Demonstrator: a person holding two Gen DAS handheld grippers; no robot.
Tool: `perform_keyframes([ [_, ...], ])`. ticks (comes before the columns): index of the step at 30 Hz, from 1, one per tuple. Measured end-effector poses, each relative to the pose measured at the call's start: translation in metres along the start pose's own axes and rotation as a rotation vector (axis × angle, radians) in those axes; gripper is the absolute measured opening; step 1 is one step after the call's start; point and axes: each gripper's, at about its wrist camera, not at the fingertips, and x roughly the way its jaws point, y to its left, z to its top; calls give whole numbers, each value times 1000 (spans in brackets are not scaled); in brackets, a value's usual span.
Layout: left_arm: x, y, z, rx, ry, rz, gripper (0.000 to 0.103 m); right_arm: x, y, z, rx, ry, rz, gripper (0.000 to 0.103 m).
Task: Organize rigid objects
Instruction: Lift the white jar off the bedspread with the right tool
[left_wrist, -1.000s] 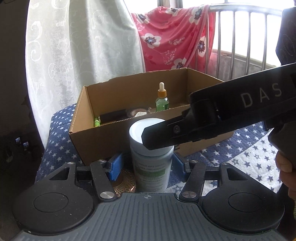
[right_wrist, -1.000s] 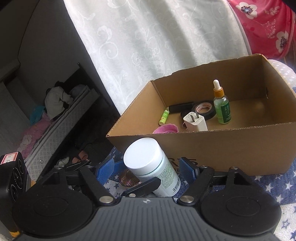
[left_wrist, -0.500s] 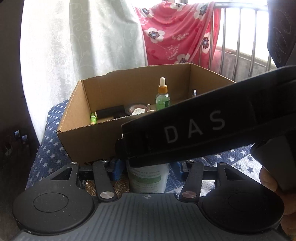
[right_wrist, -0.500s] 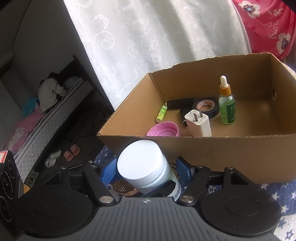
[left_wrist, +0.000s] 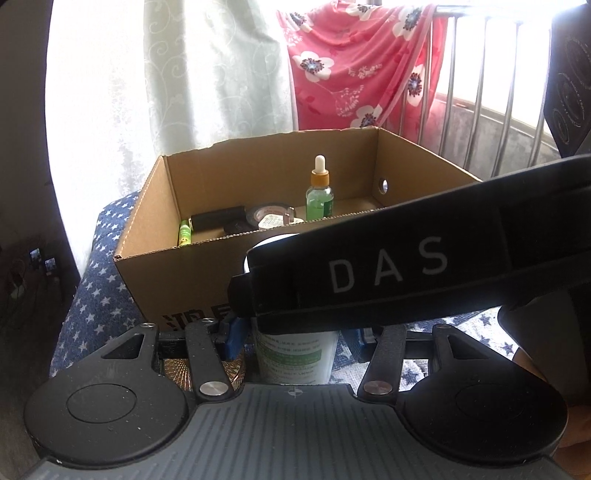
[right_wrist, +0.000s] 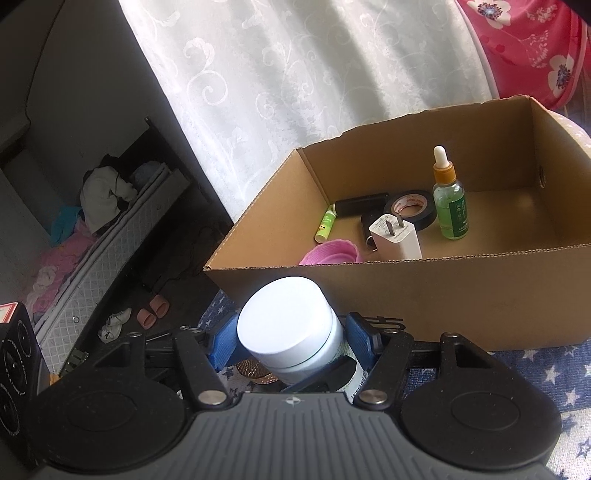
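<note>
A white jar with a green label (left_wrist: 295, 358) sits between the blue pads of my left gripper (left_wrist: 293, 338), which is shut on its body. In the right wrist view its white lid (right_wrist: 288, 317) fills my right gripper (right_wrist: 290, 336), whose pads press both sides of the lid. The right gripper's black body (left_wrist: 388, 273) crosses over the jar and hides the lid in the left wrist view. Just behind stands an open cardboard box (right_wrist: 443, 295) holding a green dropper bottle (right_wrist: 450, 206), a black tape roll (right_wrist: 410, 206), a white charger (right_wrist: 397, 240) and a pink cup (right_wrist: 330, 254).
The box rests on a blue star-patterned cloth (left_wrist: 99, 295). A copper-coloured disc (left_wrist: 221, 373) lies under the left finger. A white curtain and a metal railing stand behind the box. Left of the cloth the floor drops away, with slippers (right_wrist: 153, 314). A black device (right_wrist: 14, 369) is at the left edge.
The right gripper has slid in over the jar and its jaws have narrowed onto the lid. The left jaws have drawn in a little on the jar's body.
</note>
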Motion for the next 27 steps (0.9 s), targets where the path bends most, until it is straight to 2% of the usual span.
perform_keyframes([
  [8, -4, -1, -2, -20, -4, -26, 52, -11, 2, -5, -4, -9, -10, 67],
  [15, -5, -3, -16, -47, -28, -65, 52, -20, 3, -19, -11, -34, -35, 69],
  [21, -6, -10, -24, -15, -70, -56, 53, -24, -3, -29, 24, -63, -27, 74],
  [27, -2, -15, -25, 5, -64, -40, 53, -26, -6, -28, 29, -81, -26, 74],
])
